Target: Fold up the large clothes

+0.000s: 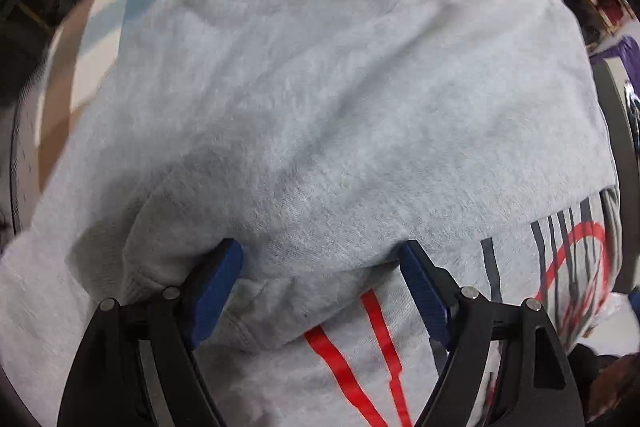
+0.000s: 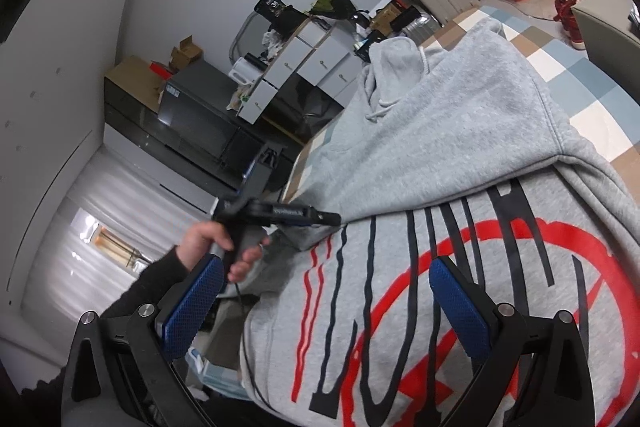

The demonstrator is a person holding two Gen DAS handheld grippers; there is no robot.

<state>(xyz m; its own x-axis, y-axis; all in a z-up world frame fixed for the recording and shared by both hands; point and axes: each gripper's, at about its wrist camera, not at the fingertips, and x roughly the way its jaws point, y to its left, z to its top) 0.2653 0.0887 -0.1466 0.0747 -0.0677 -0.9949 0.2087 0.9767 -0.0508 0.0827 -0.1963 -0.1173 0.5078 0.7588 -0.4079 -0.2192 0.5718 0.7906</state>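
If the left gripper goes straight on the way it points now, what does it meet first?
Most likely the grey hoodie: the open left gripper points down onto its folded sleeve, apparently very close.

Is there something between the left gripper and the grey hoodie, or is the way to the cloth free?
Nothing visible stands in the way. The left gripper points down at the grey hoodie with its jaws apart, and only the folded-over sleeve cloth lies between the blue pads. In the right wrist view it hangs right over the same fold.

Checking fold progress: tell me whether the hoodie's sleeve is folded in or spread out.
Folded in: the sleeve lies across the hoodie, partly covering its printed front.
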